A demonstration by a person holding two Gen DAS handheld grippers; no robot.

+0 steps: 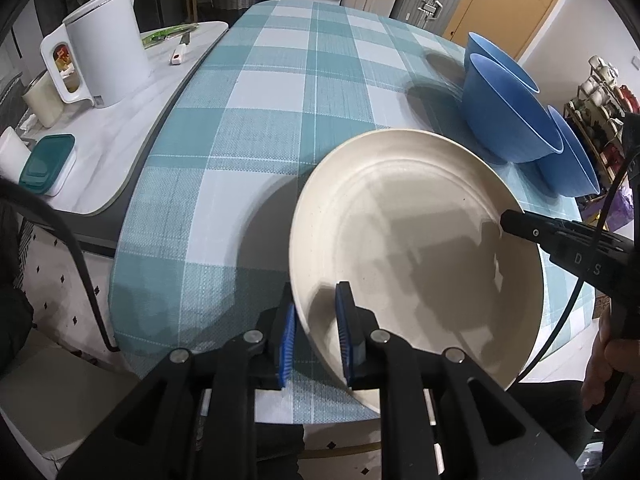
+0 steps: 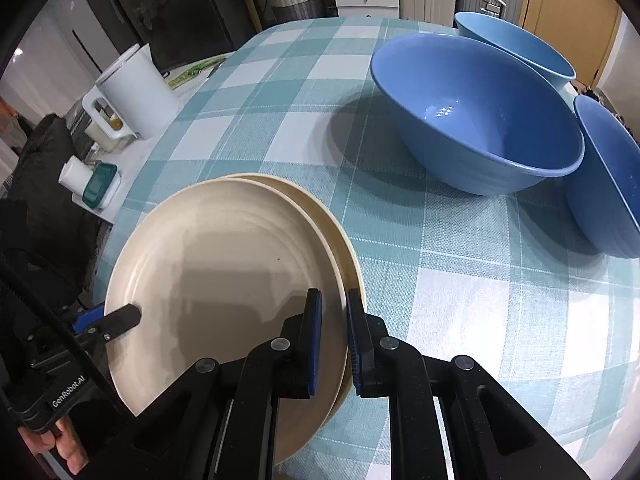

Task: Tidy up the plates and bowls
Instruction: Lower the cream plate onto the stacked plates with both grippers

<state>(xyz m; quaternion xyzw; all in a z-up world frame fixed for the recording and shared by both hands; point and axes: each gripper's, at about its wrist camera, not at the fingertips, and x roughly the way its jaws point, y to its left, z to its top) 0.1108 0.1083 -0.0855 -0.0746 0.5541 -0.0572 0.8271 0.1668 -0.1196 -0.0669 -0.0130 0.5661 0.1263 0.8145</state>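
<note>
Currently both grippers are clamped on plate rims: left gripper [image 1: 316,340] pinches the near edge of the top plate [image 1: 416,248], right gripper [image 2: 334,344] grips the right edge where the top plate sits offset on a second plate [image 2: 344,240] beneath. Stack sits at the near edge of the table [image 2: 460,312], not yet squared up. Three blue bowls [image 2: 480,120] stand separately at the far right, not nested. Judged roughly halfway: plates need aligning, bowls untouched.

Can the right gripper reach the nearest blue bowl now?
Probably not yet. The right gripper is shut on the plates. The cloth between it and the bowl lies bare, so only that grip hinders.
</note>
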